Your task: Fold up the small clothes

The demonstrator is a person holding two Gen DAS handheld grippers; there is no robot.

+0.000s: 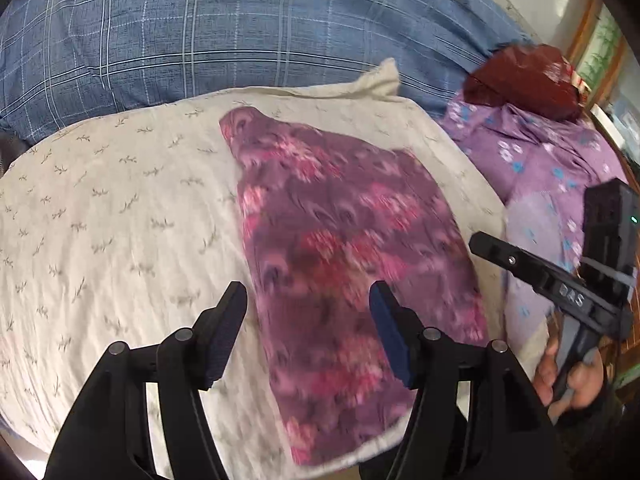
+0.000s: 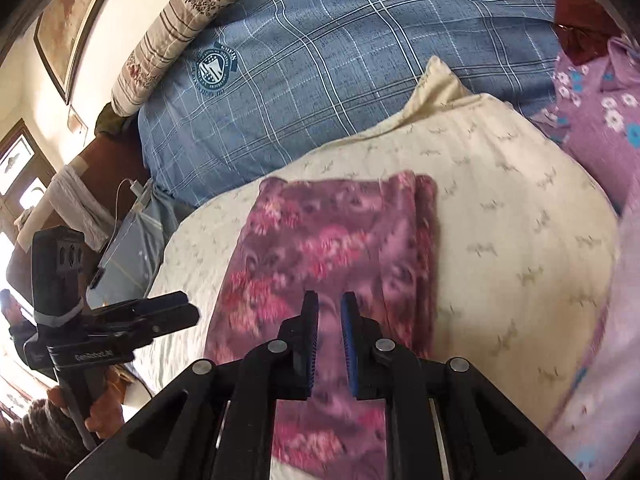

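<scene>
A small purple garment with pink flowers (image 1: 344, 264) lies folded lengthwise on a cream pillow (image 1: 120, 220). It also shows in the right wrist view (image 2: 320, 248), with a doubled edge along its right side. My left gripper (image 1: 308, 300) is open and empty, held above the garment's near end. My right gripper (image 2: 330, 312) hovers above the garment's near part with its jaws close together, a narrow gap between them, holding nothing. The right gripper's body (image 1: 560, 280) shows at the right in the left wrist view; the left gripper's body (image 2: 120, 320) at the left in the right wrist view.
A blue checked duvet (image 1: 240, 28) lies behind the pillow. A lilac flowered cloth (image 1: 540, 160) and a dark red cloth (image 1: 528, 76) lie to the right. A striped pillow (image 2: 180, 28), a charger cable (image 2: 132, 188) and a framed picture (image 2: 76, 12) are at the left.
</scene>
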